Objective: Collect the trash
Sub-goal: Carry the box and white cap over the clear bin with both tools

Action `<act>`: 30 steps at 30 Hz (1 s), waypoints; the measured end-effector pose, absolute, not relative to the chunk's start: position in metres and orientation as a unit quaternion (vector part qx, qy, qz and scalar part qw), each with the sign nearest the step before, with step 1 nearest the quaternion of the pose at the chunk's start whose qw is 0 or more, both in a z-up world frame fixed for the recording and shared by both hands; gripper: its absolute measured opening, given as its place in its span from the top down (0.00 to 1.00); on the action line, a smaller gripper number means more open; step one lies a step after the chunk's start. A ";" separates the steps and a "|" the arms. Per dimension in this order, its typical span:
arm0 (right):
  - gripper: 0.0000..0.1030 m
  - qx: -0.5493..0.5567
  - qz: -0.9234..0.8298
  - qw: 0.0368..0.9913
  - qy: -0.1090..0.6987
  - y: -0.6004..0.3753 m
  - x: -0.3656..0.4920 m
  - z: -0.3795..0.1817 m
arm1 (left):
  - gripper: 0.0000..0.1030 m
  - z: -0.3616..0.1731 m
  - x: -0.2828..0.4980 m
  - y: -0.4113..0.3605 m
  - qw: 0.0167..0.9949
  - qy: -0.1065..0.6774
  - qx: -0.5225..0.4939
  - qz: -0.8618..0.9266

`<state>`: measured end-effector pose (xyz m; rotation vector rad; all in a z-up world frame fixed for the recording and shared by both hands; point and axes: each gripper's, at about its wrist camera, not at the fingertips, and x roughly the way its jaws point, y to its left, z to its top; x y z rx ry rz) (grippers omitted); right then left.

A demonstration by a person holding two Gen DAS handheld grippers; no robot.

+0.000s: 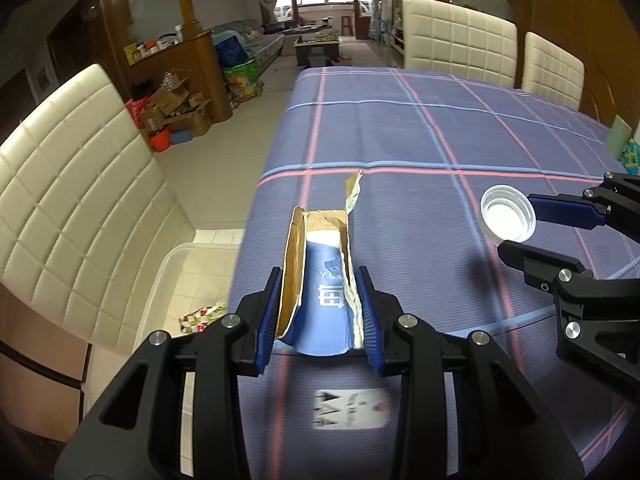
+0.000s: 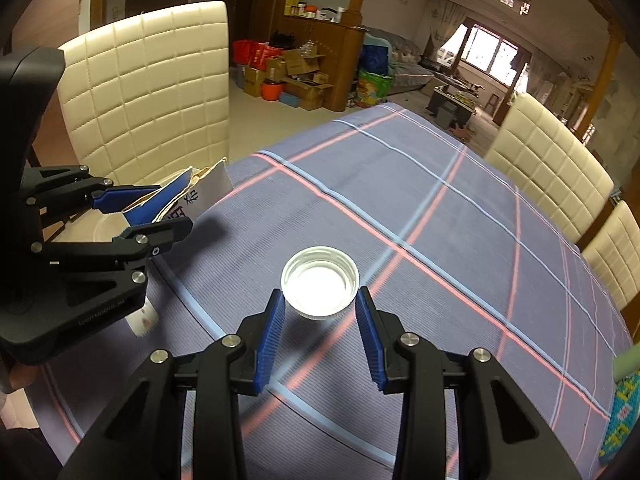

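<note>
My left gripper [image 1: 320, 280] is shut on a torn cardboard box [image 1: 324, 304], blue outside and brown inside, held upright between the blue pads near the table's left edge. In the right wrist view that left gripper [image 2: 172, 206] shows at the left with the cardboard box [image 2: 178, 194] in it. My right gripper [image 2: 320, 294] is shut on a white bottle cap [image 2: 320, 284], open side up, over the purple plaid tablecloth [image 2: 440, 208]. In the left wrist view the right gripper [image 1: 516, 224] and its bottle cap [image 1: 507, 218] are at the right.
A clear plastic bin [image 1: 172, 264] stands on the floor left of the table, with a colourful wrapper [image 1: 200, 316] inside. A printed paper label [image 1: 350, 408] lies on the cloth under my left gripper. A cream chair [image 1: 80, 184] stands beside the bin, and two more chairs [image 1: 456, 40] at the far side.
</note>
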<state>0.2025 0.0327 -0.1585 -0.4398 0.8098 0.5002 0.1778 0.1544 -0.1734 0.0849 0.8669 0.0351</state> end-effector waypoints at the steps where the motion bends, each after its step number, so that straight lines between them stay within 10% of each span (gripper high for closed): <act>1: 0.65 -0.210 0.241 0.865 0.387 0.037 0.203 -0.159 | 0.64 -0.174 0.180 0.156 0.906 0.421 0.040 0.019; 30: 0.65 -0.237 0.299 0.834 0.399 0.144 0.213 -0.178 | 0.64 -0.192 0.171 0.253 0.901 0.424 -0.003 0.087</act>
